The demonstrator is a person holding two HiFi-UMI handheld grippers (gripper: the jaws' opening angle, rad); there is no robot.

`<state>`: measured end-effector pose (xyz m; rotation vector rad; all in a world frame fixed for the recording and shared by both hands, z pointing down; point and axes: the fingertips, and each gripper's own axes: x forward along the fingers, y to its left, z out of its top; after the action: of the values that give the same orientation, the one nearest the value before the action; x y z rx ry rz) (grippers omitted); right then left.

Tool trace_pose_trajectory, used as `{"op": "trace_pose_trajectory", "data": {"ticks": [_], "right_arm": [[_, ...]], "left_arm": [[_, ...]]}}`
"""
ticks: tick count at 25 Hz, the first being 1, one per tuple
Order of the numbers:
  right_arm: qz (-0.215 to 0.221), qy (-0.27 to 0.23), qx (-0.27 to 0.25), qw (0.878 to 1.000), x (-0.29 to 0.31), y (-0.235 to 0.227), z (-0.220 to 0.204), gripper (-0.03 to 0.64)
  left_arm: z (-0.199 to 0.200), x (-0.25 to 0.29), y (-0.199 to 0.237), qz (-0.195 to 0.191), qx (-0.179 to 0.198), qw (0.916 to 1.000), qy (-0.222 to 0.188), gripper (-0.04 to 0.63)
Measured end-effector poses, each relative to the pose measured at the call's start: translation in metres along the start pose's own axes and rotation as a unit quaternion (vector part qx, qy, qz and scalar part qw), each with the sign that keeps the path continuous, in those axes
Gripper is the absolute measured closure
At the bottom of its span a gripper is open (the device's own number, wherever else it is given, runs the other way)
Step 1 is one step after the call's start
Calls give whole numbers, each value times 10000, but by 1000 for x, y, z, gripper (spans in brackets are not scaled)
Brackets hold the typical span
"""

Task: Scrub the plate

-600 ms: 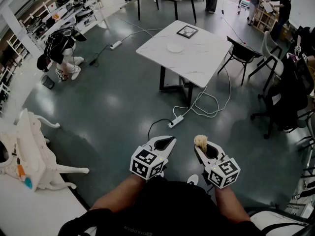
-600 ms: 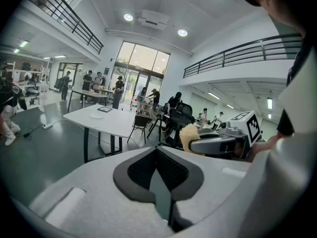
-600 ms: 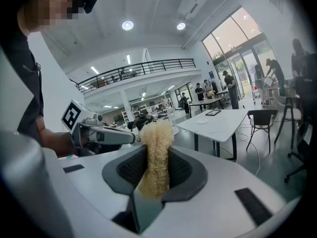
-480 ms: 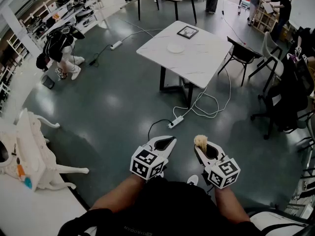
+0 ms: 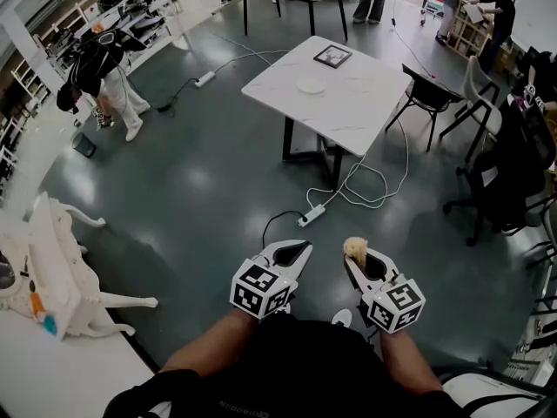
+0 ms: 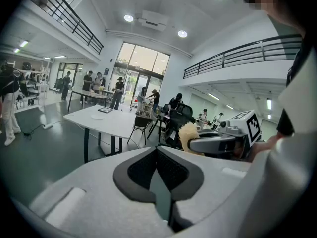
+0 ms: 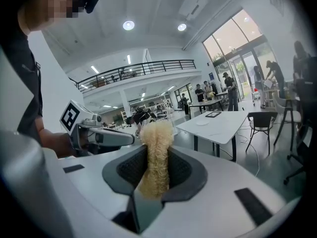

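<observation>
While the person stood with both tools held low before the body, the right gripper (image 5: 356, 263) was clamped on a tan, fuzzy scrubber (image 7: 157, 142) that stood up from between its jaws. The left gripper (image 6: 158, 155) had its tips together with nothing between them. The plate (image 5: 310, 84) lay well apart from both, on a white table (image 5: 352, 116) across the grey floor (image 5: 200, 190), near a dark framed tablet (image 5: 331, 56)

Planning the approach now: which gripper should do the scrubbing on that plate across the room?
Right. The right gripper is shut on the tan scrubber, while the left gripper is shut on nothing. The plate on the white table lies far from both.
</observation>
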<state>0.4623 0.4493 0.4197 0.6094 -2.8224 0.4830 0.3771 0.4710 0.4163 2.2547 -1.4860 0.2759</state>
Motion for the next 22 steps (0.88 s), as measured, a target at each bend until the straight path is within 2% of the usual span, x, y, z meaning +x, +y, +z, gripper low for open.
{"op": "trace_pose_trajectory", "data": {"ticks": [7,13,22], "right_arm": [[288,-6,379,9989,9,18,-5,503],[159,90,362,9992,27,24,-10,497],[-31,-31,622,9981,75,50,-3,497]], "left_arm": [[-9,-11,13,83,-57,9999,37,588],[-14,-31,49,290,-203,9994,4,588],[-11,-68,100,281,-170,9994,-78,588]]}}
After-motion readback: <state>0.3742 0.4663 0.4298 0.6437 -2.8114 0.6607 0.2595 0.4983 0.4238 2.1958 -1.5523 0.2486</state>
